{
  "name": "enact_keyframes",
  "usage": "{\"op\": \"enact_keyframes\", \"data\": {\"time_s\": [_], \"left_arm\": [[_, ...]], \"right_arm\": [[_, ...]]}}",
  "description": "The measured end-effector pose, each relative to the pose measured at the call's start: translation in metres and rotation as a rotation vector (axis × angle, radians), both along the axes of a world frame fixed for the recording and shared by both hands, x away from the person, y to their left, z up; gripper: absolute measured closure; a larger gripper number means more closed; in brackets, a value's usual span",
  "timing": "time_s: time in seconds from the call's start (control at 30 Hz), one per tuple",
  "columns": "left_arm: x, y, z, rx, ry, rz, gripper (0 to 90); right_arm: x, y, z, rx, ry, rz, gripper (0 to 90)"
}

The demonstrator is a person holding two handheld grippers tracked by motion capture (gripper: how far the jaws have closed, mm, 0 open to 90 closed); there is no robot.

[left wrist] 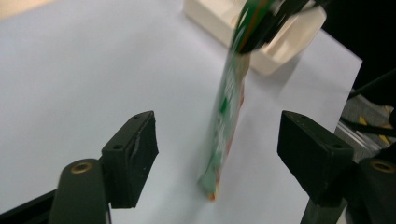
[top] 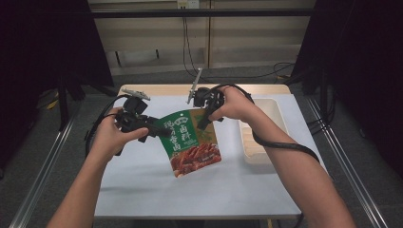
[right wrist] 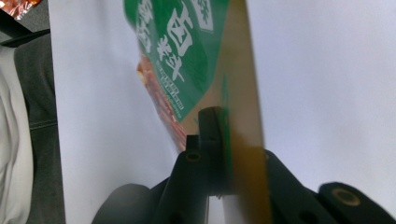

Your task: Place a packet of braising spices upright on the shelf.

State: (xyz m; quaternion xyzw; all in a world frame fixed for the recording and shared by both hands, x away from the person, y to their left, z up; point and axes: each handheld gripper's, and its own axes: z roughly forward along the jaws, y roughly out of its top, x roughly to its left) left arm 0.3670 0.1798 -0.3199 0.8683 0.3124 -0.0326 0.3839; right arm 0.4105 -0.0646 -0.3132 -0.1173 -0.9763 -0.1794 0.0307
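Over the middle of the white table (top: 142, 190) hangs a green and red snack pouch (top: 192, 142), lifted clear of the surface, its top edge up at twelve o'clock and its red bottom hanging toward six.

The right gripper (top: 205, 118) has it by the top right corner, at about one o'clock on the pouch. From the right gripper view the jaws are pinched tight together on the pouch's (right wrist: 187, 60) tan upper border, with no gap between them; that is a firm hold.

The left gripper (top: 159, 131) sits at nine o'clock of the pouch in the high view, its tip right at the pouch's left edge. In the left gripper view the two black jaws stand wide apart, and the pouch (left wrist: 229, 107) hangs edge-on in the space between them, closer to the right-hand jaw but clear of both pads. So that gripper (left wrist: 217, 147) is open around the pouch and grips nothing.

Off at three o'clock of the pouch, a white tray (top: 278, 111) rests on the table's right side, well apart from the left gripper. The left gripper view catches the tray (left wrist: 280, 51) behind the pouch's upper end.

The person's forearms come in from six o'clock, one on either side of the pouch.
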Motion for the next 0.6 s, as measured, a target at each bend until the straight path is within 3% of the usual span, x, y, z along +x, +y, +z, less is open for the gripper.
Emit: {"op": "enact_keyframes", "data": {"time_s": [0.07,0.27,0.43,0.6], "left_arm": [[0.0,0.003,-0.007,0.004,0.003,0.009,23.2],[-0.003,0.013,-0.026,-0.003,-0.045,0.062,13.9],[-0.007,0.02,-0.04,0.033,-0.072,0.107,7.3],[-0.007,0.027,-0.056,0.048,-0.069,0.141,5.0]], "right_arm": [[0.0,-0.001,0.003,-0.002,-0.008,-0.007,90.0],[0.002,-0.004,0.012,-0.003,-0.007,-0.022,90.0],[0.004,-0.005,0.016,-0.01,-0.003,-0.037,90.0],[0.007,-0.005,0.02,-0.013,-0.006,-0.045,90.0]]}}
